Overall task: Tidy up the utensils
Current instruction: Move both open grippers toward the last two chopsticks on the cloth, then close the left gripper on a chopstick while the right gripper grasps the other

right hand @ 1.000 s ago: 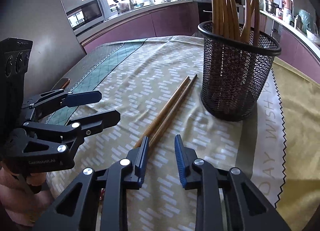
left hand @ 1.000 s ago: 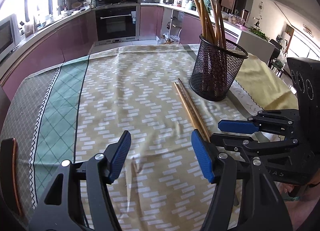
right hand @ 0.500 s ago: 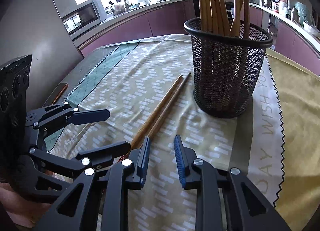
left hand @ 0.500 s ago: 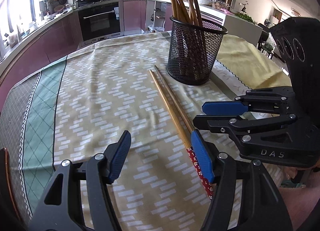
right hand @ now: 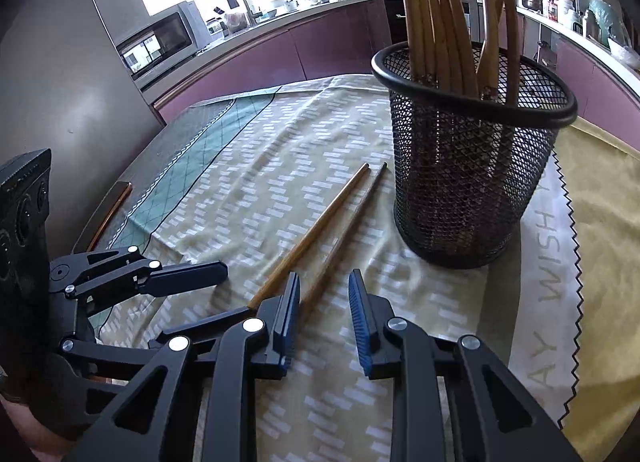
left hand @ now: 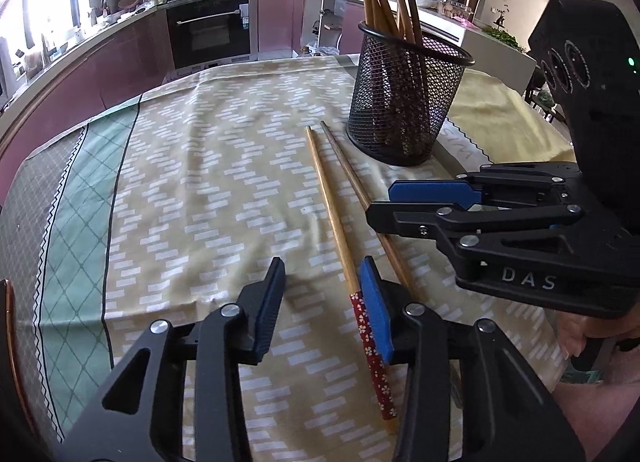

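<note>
From the left wrist camera, two chopsticks [left hand: 340,218] lie side by side on the patterned tablecloth [left hand: 208,182], just beside the black mesh holder [left hand: 404,102] and running from its foot toward the camera. The left gripper [left hand: 322,304] has just been closing; the nearer chopstick's red flowered end [left hand: 370,346] lies against its right pad, the left pad apart, so it is released. More chopsticks stand in the holder.

From the right wrist camera, the right gripper [right hand: 322,312] hangs near the holder [right hand: 472,166], jaws narrowly parted; one chopstick's [right hand: 340,238] end seems to reach between them, ungripped.
</note>
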`<state>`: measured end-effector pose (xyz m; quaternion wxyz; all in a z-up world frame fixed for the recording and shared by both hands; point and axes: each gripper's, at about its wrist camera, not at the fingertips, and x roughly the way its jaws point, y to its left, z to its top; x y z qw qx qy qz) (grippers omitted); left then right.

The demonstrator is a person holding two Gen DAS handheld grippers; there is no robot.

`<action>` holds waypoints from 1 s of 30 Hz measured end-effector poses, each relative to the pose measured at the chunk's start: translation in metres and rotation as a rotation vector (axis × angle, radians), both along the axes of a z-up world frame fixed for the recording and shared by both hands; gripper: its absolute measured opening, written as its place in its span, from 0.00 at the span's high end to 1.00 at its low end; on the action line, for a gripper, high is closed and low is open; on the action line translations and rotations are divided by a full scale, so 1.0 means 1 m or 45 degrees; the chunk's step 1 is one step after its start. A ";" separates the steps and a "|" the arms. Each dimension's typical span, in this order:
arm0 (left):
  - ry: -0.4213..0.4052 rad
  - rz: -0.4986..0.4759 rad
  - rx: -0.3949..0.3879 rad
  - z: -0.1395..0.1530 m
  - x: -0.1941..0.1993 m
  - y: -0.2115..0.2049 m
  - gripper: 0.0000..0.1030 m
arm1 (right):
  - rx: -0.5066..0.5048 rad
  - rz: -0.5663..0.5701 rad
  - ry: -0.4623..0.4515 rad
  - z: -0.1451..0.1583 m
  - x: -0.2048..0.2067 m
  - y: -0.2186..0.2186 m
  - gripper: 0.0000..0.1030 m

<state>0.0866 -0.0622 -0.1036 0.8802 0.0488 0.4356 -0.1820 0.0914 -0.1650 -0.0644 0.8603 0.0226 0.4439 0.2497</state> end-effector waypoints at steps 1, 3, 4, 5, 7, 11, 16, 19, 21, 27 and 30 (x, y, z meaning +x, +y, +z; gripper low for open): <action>0.002 0.004 -0.002 0.000 0.000 0.001 0.64 | -0.012 -0.003 -0.003 -0.001 0.002 0.001 0.76; 0.006 0.008 -0.003 0.000 0.000 0.002 0.65 | -0.043 -0.001 -0.019 -0.002 0.003 0.005 0.77; 0.009 0.011 -0.005 0.000 0.000 0.002 0.66 | -0.055 0.002 -0.025 -0.002 0.003 0.007 0.78; 0.012 0.012 -0.007 0.000 0.000 0.002 0.68 | -0.066 0.004 -0.030 -0.002 0.002 0.008 0.78; 0.018 0.010 -0.013 0.001 0.001 0.002 0.69 | -0.071 0.009 -0.030 -0.001 0.001 0.008 0.85; 0.009 0.008 -0.016 0.005 0.007 0.000 0.68 | -0.119 0.002 -0.043 0.004 0.000 0.005 0.89; -0.010 -0.013 0.011 0.009 0.020 -0.011 0.68 | -0.108 -0.016 -0.008 0.003 0.007 0.000 0.88; 0.000 -0.027 0.033 0.007 0.028 -0.017 0.69 | -0.091 -0.028 0.019 -0.001 0.012 -0.001 0.83; 0.015 -0.033 0.040 0.005 0.033 -0.019 0.72 | -0.076 -0.033 0.024 -0.003 0.014 -0.002 0.84; 0.052 -0.017 0.012 0.001 0.043 -0.019 0.79 | -0.035 -0.046 0.028 -0.005 0.017 -0.007 0.89; 0.059 0.004 -0.003 0.001 0.044 -0.018 0.86 | -0.002 -0.057 0.034 -0.005 0.015 -0.012 0.90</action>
